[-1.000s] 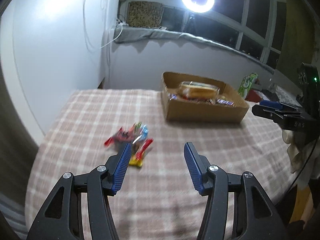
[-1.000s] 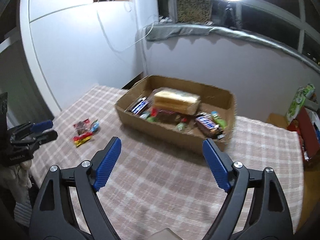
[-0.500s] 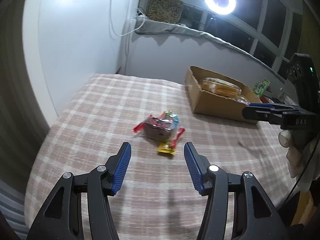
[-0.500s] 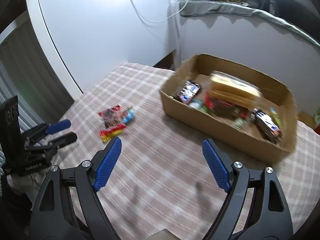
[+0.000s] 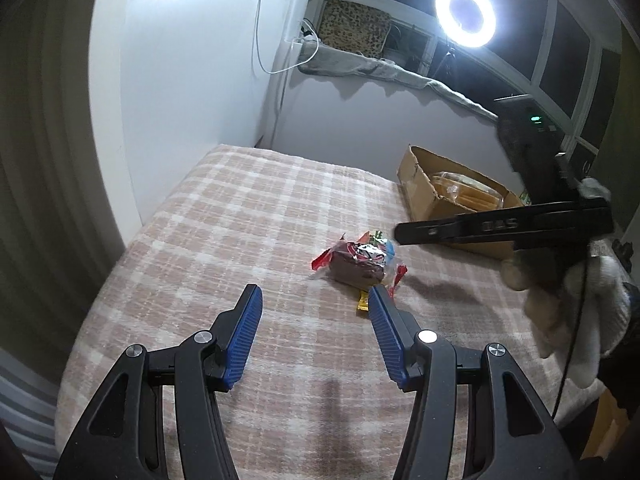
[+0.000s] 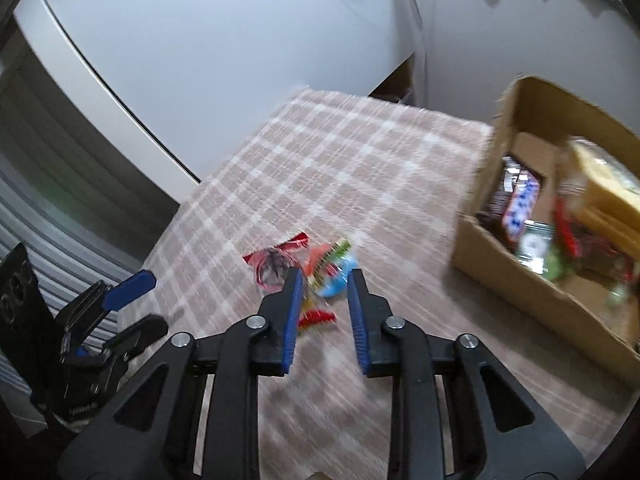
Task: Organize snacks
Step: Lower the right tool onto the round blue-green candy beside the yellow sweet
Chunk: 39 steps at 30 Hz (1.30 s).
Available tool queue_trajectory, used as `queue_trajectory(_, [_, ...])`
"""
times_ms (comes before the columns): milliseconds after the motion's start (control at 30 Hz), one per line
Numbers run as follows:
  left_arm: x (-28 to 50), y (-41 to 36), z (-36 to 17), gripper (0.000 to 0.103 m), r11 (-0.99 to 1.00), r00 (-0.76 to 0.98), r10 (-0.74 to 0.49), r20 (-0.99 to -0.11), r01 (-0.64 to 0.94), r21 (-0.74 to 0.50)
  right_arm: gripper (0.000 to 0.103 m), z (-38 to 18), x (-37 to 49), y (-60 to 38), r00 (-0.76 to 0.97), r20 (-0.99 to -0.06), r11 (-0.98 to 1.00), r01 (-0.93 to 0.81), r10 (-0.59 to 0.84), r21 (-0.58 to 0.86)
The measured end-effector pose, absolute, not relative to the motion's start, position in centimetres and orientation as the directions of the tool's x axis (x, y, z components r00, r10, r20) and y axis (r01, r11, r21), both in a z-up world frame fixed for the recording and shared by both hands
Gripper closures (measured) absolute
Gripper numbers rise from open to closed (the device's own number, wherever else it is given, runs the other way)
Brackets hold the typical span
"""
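A small heap of wrapped snacks [image 5: 362, 262] lies on the plaid cloth: a brown and red packet, a blue one, and red and yellow sticks. My left gripper [image 5: 314, 294] is open and empty, just short of the heap. My right gripper [image 6: 322, 276] hangs over the same heap [image 6: 316, 268], its jaws partly closed with a gap, holding nothing. It also shows from the side in the left wrist view [image 5: 400, 234]. A cardboard box [image 6: 516, 280] with several snacks inside stands at the right.
The plaid-covered table [image 5: 240, 216] meets a white wall on the left. A ring light [image 5: 466, 14] shines by the dark window. The cardboard box [image 5: 420, 192] stands at the table's far right. The left gripper shows at the right view's lower left [image 6: 120, 304].
My right gripper has swung left from the box to above the snack heap and its jaws have narrowed. My left gripper has shifted so the heap sits nearer its right finger.
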State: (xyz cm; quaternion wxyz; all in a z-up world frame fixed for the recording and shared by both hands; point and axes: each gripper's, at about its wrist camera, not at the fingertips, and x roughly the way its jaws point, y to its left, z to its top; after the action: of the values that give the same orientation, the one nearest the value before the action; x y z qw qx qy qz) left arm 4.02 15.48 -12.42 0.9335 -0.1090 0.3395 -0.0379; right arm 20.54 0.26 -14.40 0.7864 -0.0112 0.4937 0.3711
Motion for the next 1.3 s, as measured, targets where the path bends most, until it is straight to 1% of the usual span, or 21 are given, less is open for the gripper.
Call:
queue_trajectory(167, [4.1, 15.9, -12.5, 0.049, 0.97, 0.768, -0.153, -0.622, -0.005, -0.245, 0.08, -16.1, 21.5, 2.1, 0.203, -0.802, 0.727, -0.584, 0.562, 0.361])
queue_trajectory(267, [4.1, 16.3, -12.5, 0.049, 0.966, 0.768, -0.158, -0.621, -0.011, -0.26, 0.08, -16.2, 21.6, 2.6, 0.177, -0.788, 0.71, -0.579, 0.589, 0.401])
queue_trajectory(367, [4.1, 16.6, -12.4, 0.049, 0.963, 0.773, -0.156, -0.615, -0.019, -0.268, 0.08, -16.5, 20.9, 3.8, 0.112, -0.775, 0.672, -0.584, 0.622, 0.455])
queue_trajectory(467, [4.0, 17.1, -12.4, 0.049, 0.96, 0.773, -0.157, -0.614, -0.025, -0.278, 0.08, -16.8, 19.6, 5.3, -0.007, -0.738, 0.59, -0.595, 0.674, 0.545])
queue_trajectory(533, [3.9, 17.2, -12.4, 0.049, 0.96, 0.771, -0.159, -0.617, -0.025, -0.279, 0.08, -16.1, 19.1, 5.3, 0.023, -0.743, 0.593, -0.619, 0.669, 0.515])
queue_trajectory(667, [4.0, 17.0, -12.2, 0.049, 0.961, 0.772, -0.164, -0.614, -0.017, -0.278, 0.08, -14.8, 19.7, 3.8, 0.18, -0.778, 0.682, -0.622, 0.602, 0.384])
queue_trajectory(800, [4.4, 16.8, -12.1, 0.049, 0.96, 0.772, -0.173, -0.612, -0.006, -0.279, 0.08, -14.8, 21.5, 1.8, 0.227, -0.796, 0.739, -0.57, 0.561, 0.359])
queue_trajectory(933, [4.6, 16.4, -12.3, 0.049, 0.962, 0.764, -0.18, -0.619, 0.005, -0.273, 0.079, -15.4, 22.2, 1.5, 0.276, -0.828, 0.784, -0.556, 0.489, 0.278])
queue_trajectory(1000, [4.5, 16.4, -12.3, 0.049, 0.962, 0.762, -0.181, -0.621, 0.007, -0.272, 0.06, -15.7, 22.2, 2.0, 0.286, -0.838, 0.783, -0.574, 0.465, 0.239])
queue_trajectory(1033, [4.5, 16.4, -12.3, 0.049, 0.962, 0.761, -0.182, -0.623, 0.006, -0.274, 0.038, -15.9, 22.1, 2.4, 0.291, -0.843, 0.779, -0.589, 0.453, 0.215])
queue_trajectory(1067, [4.5, 16.5, -12.4, 0.049, 0.962, 0.76, -0.181, -0.624, 0.005, -0.273, 0.031, -16.1, 22.1, 2.6, 0.299, -0.843, 0.775, -0.6, 0.447, 0.198])
queue_trajectory(1200, [4.5, 16.5, -12.6, 0.049, 0.963, 0.752, -0.179, -0.634, 0.002, -0.27, 0.032, -17.3, 21.5, 4.6, 0.354, -0.851, 0.766, -0.637, 0.386, 0.082])
queue_trajectory(1233, [4.5, 16.5, -12.7, 0.049, 0.963, 0.75, -0.182, -0.636, 0.004, -0.27, 0.036, -17.4, 21.3, 4.7, 0.357, -0.854, 0.763, -0.643, 0.378, 0.069])
queue_trajectory(1267, [4.6, 16.5, -12.8, 0.049, 0.963, 0.748, -0.183, -0.638, 0.007, -0.269, 0.048, -17.8, 21.3, 4.7, 0.353, -0.859, 0.763, -0.643, 0.37, 0.065])
queue_trajectory(1300, [4.6, 16.4, -12.9, 0.049, 0.964, 0.747, -0.182, -0.64, 0.007, -0.266, 0.054, -18.2, 21.4, 4.4, 0.338, -0.866, 0.764, -0.641, 0.368, 0.075])
